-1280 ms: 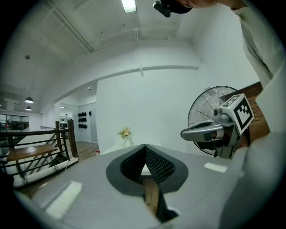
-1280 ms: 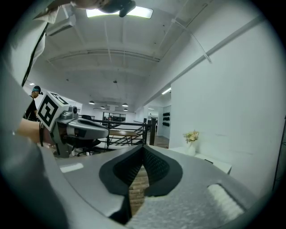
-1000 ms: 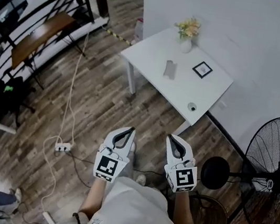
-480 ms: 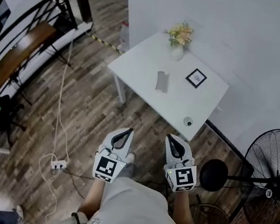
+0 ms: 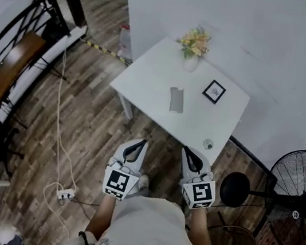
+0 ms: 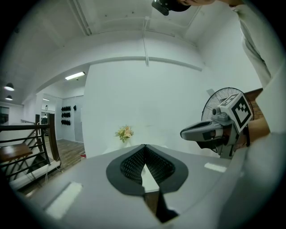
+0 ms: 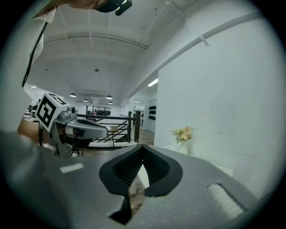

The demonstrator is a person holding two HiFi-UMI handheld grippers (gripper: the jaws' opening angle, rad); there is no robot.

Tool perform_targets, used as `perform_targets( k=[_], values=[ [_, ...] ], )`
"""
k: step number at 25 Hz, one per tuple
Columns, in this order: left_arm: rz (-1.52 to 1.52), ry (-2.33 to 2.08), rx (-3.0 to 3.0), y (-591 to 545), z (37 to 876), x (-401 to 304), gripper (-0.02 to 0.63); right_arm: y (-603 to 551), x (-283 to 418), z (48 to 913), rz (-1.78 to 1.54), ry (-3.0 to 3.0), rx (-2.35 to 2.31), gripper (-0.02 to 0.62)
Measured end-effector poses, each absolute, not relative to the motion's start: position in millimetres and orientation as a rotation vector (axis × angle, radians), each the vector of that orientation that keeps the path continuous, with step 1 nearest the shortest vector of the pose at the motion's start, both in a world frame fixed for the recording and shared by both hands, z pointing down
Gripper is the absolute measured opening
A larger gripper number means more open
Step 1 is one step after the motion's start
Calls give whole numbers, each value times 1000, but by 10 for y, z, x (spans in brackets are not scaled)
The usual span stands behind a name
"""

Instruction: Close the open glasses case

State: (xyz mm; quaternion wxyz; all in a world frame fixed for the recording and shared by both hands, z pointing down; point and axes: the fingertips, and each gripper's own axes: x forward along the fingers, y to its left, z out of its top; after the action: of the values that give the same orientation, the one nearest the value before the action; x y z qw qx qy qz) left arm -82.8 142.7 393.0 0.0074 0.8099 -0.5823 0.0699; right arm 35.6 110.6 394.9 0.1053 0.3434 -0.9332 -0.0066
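Observation:
A small grey glasses case [image 5: 176, 99] lies near the middle of a white table [image 5: 149, 77]; it is too far off to tell how its lid stands. My left gripper [image 5: 138, 143] and right gripper [image 5: 190, 152] are held side by side over the wooden floor, short of the table's near edge. Both are shut and hold nothing. In the left gripper view the jaw tips of the left gripper [image 6: 145, 145] meet, with the right gripper [image 6: 210, 129] beside them. In the right gripper view the right gripper [image 7: 142, 145] is likewise shut.
On the table stand a vase of flowers [image 5: 192, 50], a small black-framed picture [image 5: 214, 91] and a small round object [image 5: 208, 144]. A standing fan [image 5: 296, 201] and a black round stool [image 5: 236, 189] are at the right. A cable and power strip [image 5: 65, 193] lie on the floor at the left.
The table and the case have shifted lower and leftward in the head view, nearer to the grippers. Both grippers stay shut and side by side.

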Motion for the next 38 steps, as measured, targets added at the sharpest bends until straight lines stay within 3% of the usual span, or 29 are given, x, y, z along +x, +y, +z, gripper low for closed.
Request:
perform_targets(
  k=[38],
  values=[
    [276, -1797, 2480, -883, 4203, -1331, 20, -1210, -116, 4310, 88, -2702, 984, 5]
  ],
)
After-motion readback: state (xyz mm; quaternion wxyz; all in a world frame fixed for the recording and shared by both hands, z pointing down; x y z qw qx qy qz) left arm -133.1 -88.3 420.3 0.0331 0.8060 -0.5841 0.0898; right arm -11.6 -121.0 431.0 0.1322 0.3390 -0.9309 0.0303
